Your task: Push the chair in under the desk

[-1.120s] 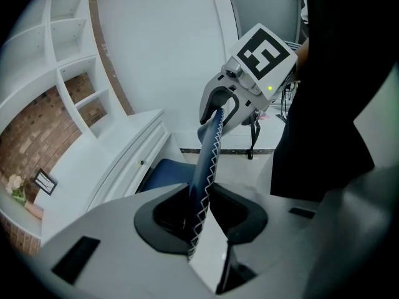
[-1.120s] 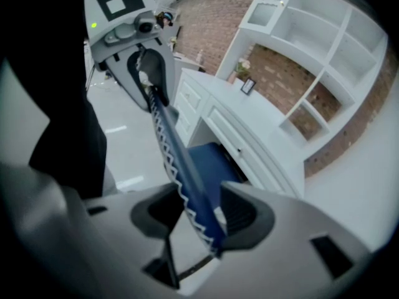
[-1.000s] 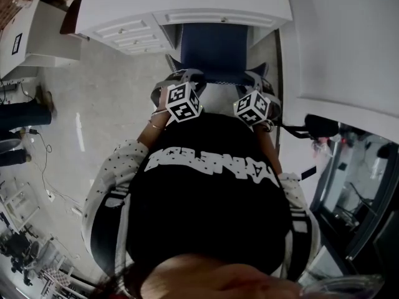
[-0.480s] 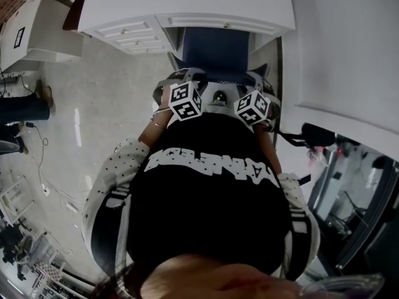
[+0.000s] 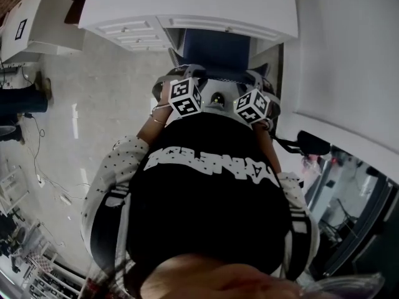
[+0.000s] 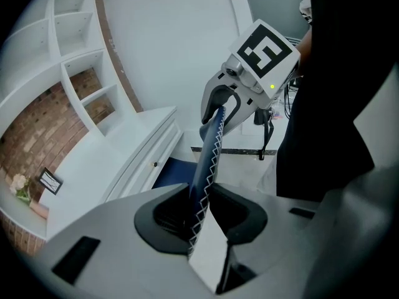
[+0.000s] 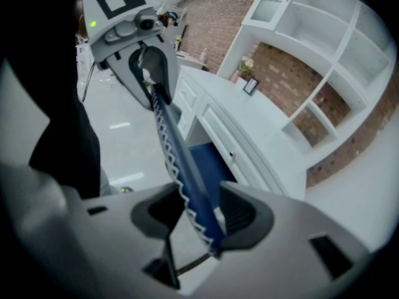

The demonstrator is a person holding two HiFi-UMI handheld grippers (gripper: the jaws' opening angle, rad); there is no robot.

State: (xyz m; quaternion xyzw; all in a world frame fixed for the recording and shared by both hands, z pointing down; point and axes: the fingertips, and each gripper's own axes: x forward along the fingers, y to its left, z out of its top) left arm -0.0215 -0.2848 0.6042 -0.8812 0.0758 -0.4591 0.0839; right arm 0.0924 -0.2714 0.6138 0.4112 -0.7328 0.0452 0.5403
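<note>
Head view, steeply down: a person stands right behind the chair (image 5: 215,48). Its blue upholstery shows just below the front edge of the white bench (image 5: 187,2) at top centre of frame, w/ drawers (image 5: 134,33) just left of it. Both tools sit side by side on the chair's top edge (image 6: 209,148) at mid-frame, marker cubes up.

On the left gripper (image 6: 202,212), the fingers (image 6: 244,213) are clamped on that edge, blue w/ white zigzag stitching, which runs up the frame to the other tool. On the right gripper (image 7: 202,215), the fingers (image 7: 248,213) are closed on the same edge, set wider, w/ the stitched side against the right-hand pad.

Two grips spaced apart on the back are prob. there to keep the chair square to the opening. A one-sided push could swing it toward the drawers. Tools angle down onto the rim so the push goes thru the backrest. Task looks partly done: chair is at the opening, but its back isn't yet at the bench front.
</note>
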